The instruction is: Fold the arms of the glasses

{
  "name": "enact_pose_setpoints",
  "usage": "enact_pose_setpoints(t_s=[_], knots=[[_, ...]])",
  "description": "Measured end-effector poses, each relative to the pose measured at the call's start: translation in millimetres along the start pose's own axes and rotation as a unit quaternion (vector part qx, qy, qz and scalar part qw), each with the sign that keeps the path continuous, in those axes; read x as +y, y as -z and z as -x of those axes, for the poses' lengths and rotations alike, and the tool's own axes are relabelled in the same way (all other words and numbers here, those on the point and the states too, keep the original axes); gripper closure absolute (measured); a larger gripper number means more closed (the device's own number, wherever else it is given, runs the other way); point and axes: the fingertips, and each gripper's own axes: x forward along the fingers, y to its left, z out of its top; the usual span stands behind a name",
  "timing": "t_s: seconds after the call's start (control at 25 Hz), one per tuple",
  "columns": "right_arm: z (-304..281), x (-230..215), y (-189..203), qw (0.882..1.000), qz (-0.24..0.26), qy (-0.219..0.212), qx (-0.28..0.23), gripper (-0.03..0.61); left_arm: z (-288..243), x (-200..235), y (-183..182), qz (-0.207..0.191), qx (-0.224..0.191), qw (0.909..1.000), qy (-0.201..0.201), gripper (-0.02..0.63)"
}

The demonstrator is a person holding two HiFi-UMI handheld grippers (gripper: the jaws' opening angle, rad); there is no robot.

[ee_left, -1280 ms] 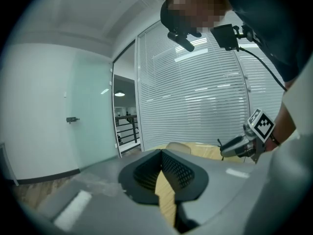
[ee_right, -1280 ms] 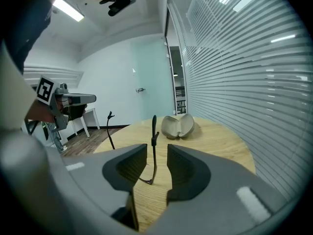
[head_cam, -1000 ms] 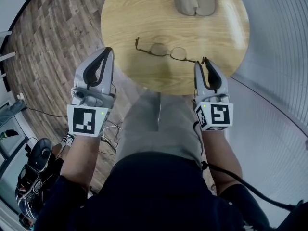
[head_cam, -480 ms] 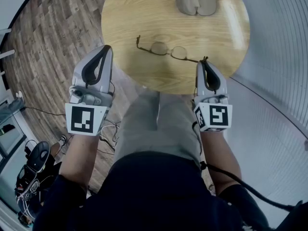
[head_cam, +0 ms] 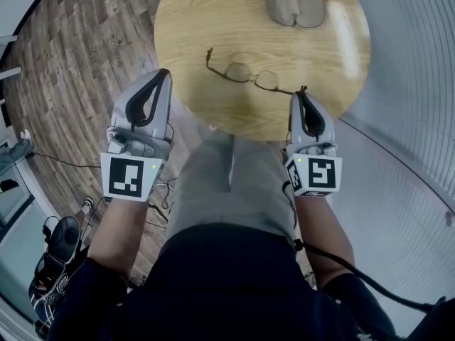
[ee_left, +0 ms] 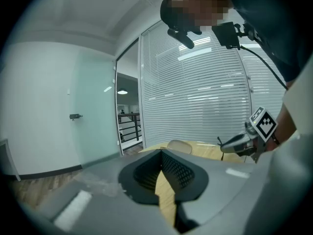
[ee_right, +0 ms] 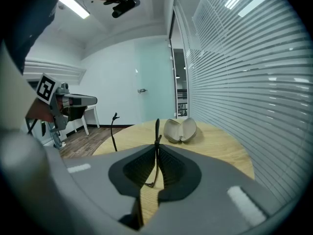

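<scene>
Round wooden table point(head_cam: 213, 27) stands by window blinds point(head_cam: 416, 62), with plank floor point(head_cam: 85, 48) beside it. Our right claw point(head_cam: 302, 93) has just been closing, and now it pinches the tip of one arm of the glasses point(head_cam: 251, 75). They lie open near the table's edge, so we can start folding. Our left claw point(head_cam: 164, 75) is closed on nothing.

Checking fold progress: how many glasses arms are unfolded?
2. One arm is free at the glasses' left end; the right gripper's jaws have just closed on the other arm.
</scene>
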Motion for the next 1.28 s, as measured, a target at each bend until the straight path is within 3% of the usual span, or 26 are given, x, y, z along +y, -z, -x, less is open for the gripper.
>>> enact_pose_setpoints(t_s=[1.28], knots=[[-9, 13, -9, 0.999, 0.043, -0.001, 0.001, 0.551, 7, 14, -7, -0.001, -0.002, 1.0, -0.005, 0.612]])
